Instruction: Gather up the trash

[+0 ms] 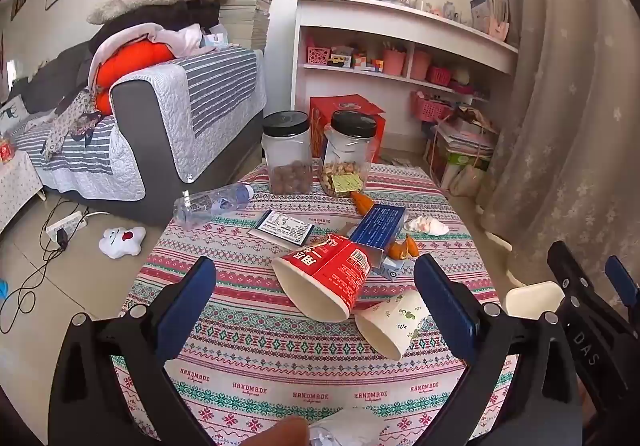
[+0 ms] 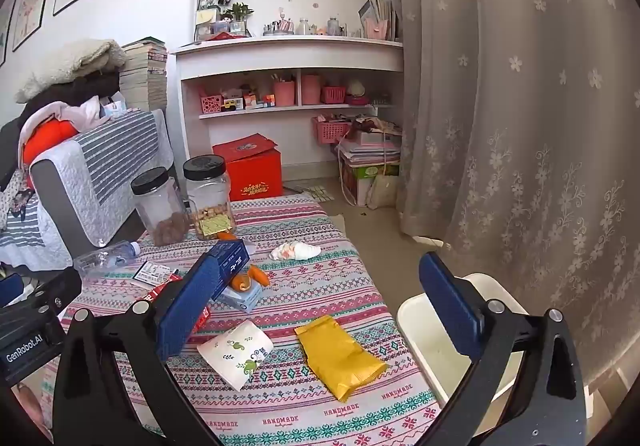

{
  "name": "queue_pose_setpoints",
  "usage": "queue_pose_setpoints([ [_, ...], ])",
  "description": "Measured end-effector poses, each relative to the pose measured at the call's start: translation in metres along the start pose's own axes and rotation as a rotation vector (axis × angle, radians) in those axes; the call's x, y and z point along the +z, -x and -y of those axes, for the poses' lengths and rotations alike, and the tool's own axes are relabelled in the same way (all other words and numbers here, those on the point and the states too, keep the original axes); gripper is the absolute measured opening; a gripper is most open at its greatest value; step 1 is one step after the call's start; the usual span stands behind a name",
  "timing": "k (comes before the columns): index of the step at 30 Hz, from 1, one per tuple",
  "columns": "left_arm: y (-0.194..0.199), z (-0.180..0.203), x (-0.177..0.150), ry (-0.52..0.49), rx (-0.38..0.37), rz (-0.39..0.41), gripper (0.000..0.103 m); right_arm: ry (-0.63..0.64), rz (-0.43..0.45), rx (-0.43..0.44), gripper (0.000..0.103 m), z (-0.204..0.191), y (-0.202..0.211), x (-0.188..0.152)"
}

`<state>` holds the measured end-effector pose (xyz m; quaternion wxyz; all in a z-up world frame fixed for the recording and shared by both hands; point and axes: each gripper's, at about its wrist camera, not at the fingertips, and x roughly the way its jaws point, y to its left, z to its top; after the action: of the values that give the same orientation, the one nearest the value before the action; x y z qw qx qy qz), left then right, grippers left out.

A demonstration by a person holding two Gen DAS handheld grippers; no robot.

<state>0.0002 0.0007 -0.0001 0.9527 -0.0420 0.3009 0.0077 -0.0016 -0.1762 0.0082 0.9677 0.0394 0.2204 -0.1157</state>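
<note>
Trash lies on a patterned tablecloth [image 1: 256,346]. A red paper cup [image 1: 324,278] lies on its side, and a white paper cup with green print [image 1: 394,320] lies beside it; the white cup also shows in the right wrist view [image 2: 236,352]. A yellow snack bag [image 2: 340,354], a blue box [image 1: 378,226], orange peel [image 1: 404,248], a crumpled tissue [image 1: 426,226], a flat packet [image 1: 282,228] and a crushed plastic bottle [image 1: 212,201] lie around. My left gripper [image 1: 316,298] is open above the red cup. My right gripper [image 2: 316,302] is open above the yellow bag and white cup. A white bin [image 2: 432,342] stands at the table's right edge.
Two black-lidded clear jars [image 1: 286,153] [image 1: 350,153] stand at the table's far side. A sofa [image 1: 160,125] is at left, a white shelf unit [image 1: 400,45] behind, a red box [image 2: 250,169] on the floor, a curtain [image 2: 520,125] at right. Cables and a plush toy [image 1: 122,242] lie on the floor.
</note>
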Motion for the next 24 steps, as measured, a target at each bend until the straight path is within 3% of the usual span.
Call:
queue_pose_setpoints([
  [24,-0.0029,-0.0058,-0.0054,0.007,0.001,-0.007,0.096,0.017,-0.011,-0.001,0.096,-0.0046,-0.0012,-0.0024],
])
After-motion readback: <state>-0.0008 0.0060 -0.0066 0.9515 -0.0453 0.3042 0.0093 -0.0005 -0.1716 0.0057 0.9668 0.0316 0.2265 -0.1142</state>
